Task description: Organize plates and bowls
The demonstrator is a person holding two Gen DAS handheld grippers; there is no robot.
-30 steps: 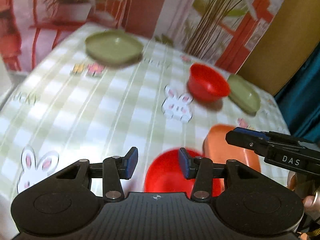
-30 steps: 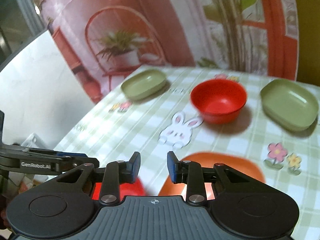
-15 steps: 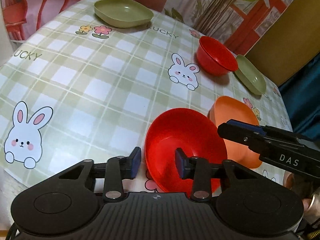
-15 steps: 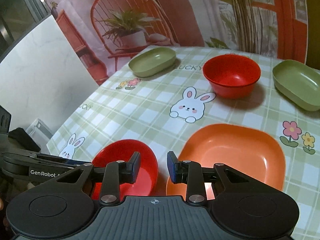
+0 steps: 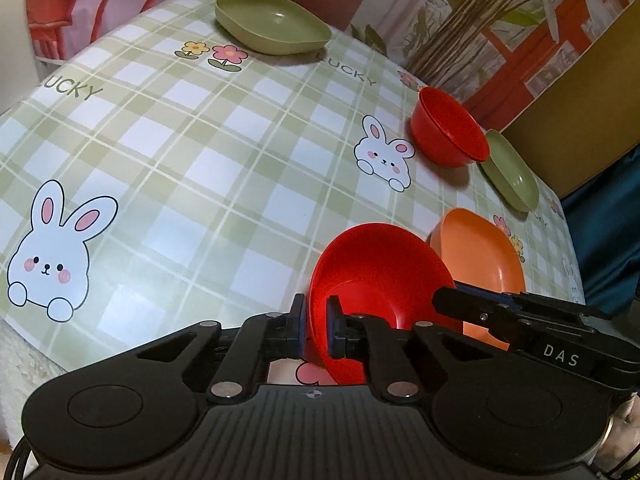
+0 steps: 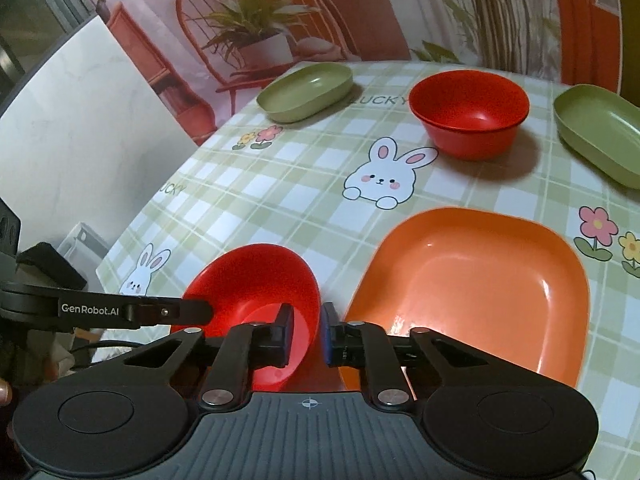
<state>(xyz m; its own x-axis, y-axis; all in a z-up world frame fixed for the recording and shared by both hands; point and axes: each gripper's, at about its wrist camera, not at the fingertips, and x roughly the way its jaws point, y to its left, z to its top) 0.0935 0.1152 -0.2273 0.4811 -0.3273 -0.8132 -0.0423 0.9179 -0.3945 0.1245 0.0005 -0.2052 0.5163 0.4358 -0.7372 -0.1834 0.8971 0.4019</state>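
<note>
A near red bowl (image 5: 380,276) sits at the table's front edge, also in the right wrist view (image 6: 256,280). My left gripper (image 5: 314,326) is shut on its left rim. My right gripper (image 6: 306,334) straddles its right rim with the jaws narrow; whether the pads touch the rim I cannot tell. An orange plate (image 6: 480,280) lies just right of the bowl. A second red bowl (image 6: 468,112) stands farther back. Two green plates lie at the back left (image 6: 306,90) and back right (image 6: 600,136).
The table (image 5: 200,140) has a checked cloth with rabbits and flowers; its front edge runs close under both grippers. A white panel (image 6: 72,128) stands left of the table. A printed backdrop with a chair and plants (image 6: 256,32) hangs behind.
Both grippers moved down and in to the near red bowl. The left jaws narrowed and closed on its left rim; the right jaws came over its right rim.
</note>
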